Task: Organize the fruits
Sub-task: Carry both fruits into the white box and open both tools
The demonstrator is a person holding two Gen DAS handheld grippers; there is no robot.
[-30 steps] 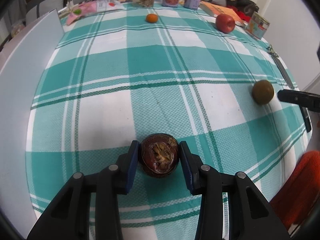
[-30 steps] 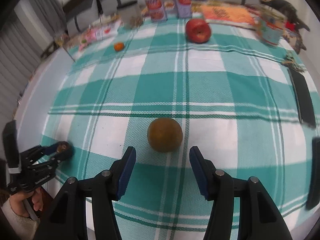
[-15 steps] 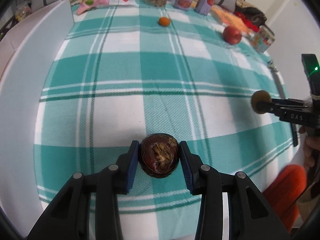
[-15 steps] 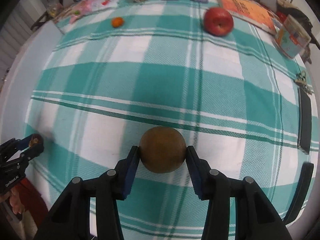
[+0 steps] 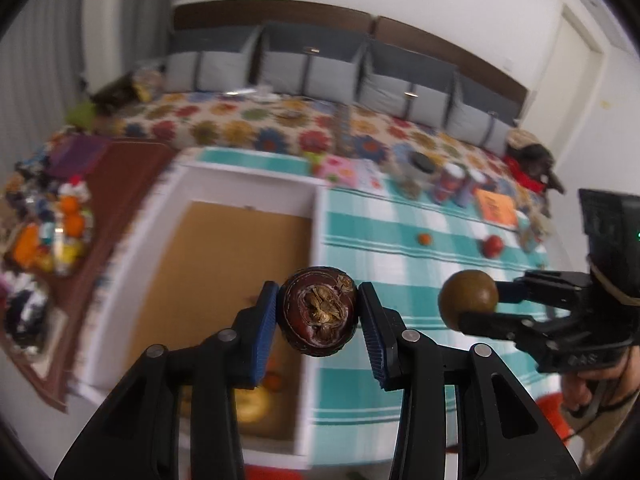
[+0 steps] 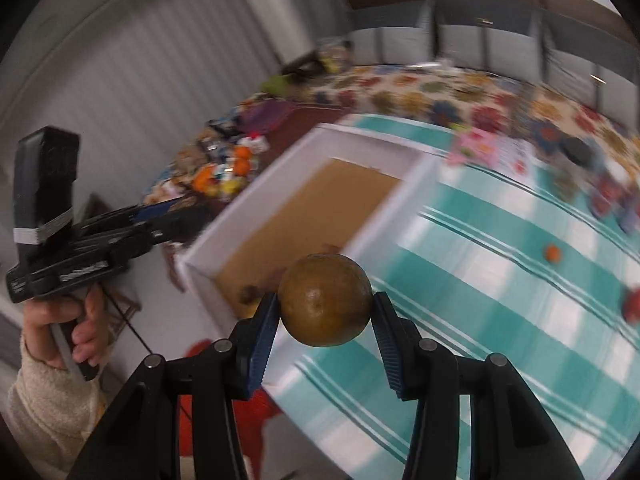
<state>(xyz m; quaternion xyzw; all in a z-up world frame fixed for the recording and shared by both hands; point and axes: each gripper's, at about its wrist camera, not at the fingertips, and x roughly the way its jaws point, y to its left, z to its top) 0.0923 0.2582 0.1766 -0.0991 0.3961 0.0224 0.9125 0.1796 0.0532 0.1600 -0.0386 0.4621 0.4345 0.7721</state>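
Above the white box [image 5: 316, 216] (cardboard-floored), a dark purple fruit [image 5: 318, 316] is gripped by the left tool [image 5: 318, 320]; beside it, over the checked surface [image 6: 500, 280], a brown fruit [image 6: 325, 306] is clamped in the right tool [image 6: 325, 320].

Lighting is soft, even indoor light with no harsh glare, though both fisheye views bend hard at the edges and go black in the corners. Motion blur smears most of the background: the white-walled box with the brown cardboard floor [image 5: 240, 248] and the teal and white checked cloth on the counter [image 6: 500, 280] are streaky, worst in the right wrist view. Only the close stuff stays sharp, like the dark maroon cracked round fruit [image 5: 318, 316] and the smooth olive-brown round fruit [image 6: 325, 306].
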